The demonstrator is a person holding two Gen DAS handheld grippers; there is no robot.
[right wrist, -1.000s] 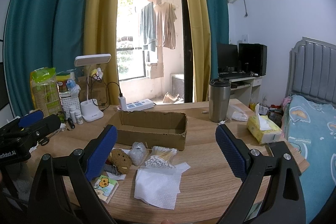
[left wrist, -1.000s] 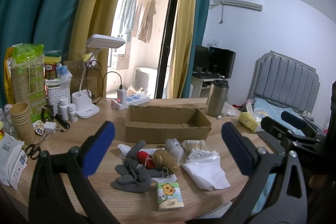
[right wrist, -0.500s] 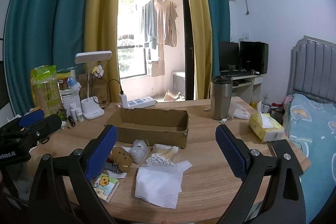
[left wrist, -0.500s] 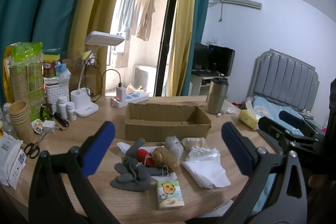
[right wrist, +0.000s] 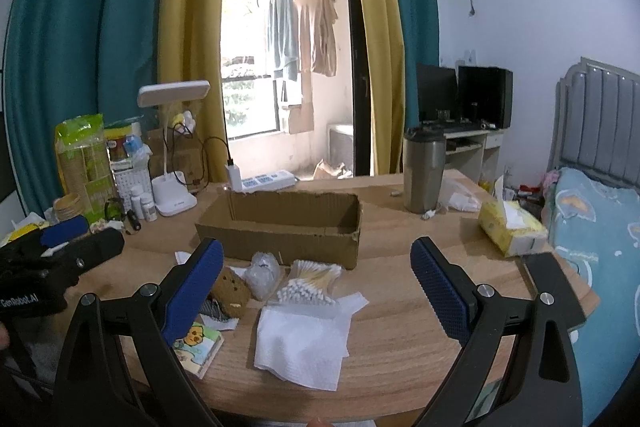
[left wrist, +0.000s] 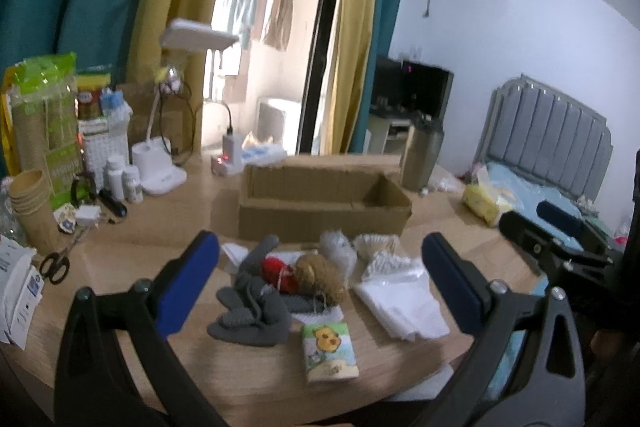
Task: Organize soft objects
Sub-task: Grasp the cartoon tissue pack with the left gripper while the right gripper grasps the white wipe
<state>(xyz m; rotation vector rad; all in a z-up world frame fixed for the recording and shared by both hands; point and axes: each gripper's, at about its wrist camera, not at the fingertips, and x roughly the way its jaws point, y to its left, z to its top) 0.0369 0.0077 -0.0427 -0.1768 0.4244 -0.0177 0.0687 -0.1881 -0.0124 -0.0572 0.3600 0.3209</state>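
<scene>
An open cardboard box [left wrist: 324, 203] [right wrist: 280, 223] stands mid-table. In front of it lie grey knitted gloves [left wrist: 252, 307], a red and brown plush toy [left wrist: 308, 273] [right wrist: 232, 291], a small clear bag [left wrist: 338, 251] [right wrist: 262, 269], a pack of cotton swabs [right wrist: 310, 283], a white tissue [right wrist: 304, 339] [left wrist: 400, 303] and a cartoon tissue pack [left wrist: 329, 351] [right wrist: 196, 343]. My left gripper [left wrist: 320, 283] is open and empty above the gloves and toy. My right gripper [right wrist: 316, 287] is open and empty above the swabs and tissue.
A steel tumbler [right wrist: 423, 171] and a yellow tissue box [right wrist: 510, 231] stand right of the box. A desk lamp [right wrist: 174, 147], power strip [right wrist: 264, 181], bottles, paper cups [left wrist: 28, 203] and scissors [left wrist: 56, 263] crowd the left. A bed [right wrist: 592, 219] lies right.
My left gripper has moved closer to the pile, so the gloves and toy look larger. My right gripper has eased slightly forward. Nothing on the table has moved.
</scene>
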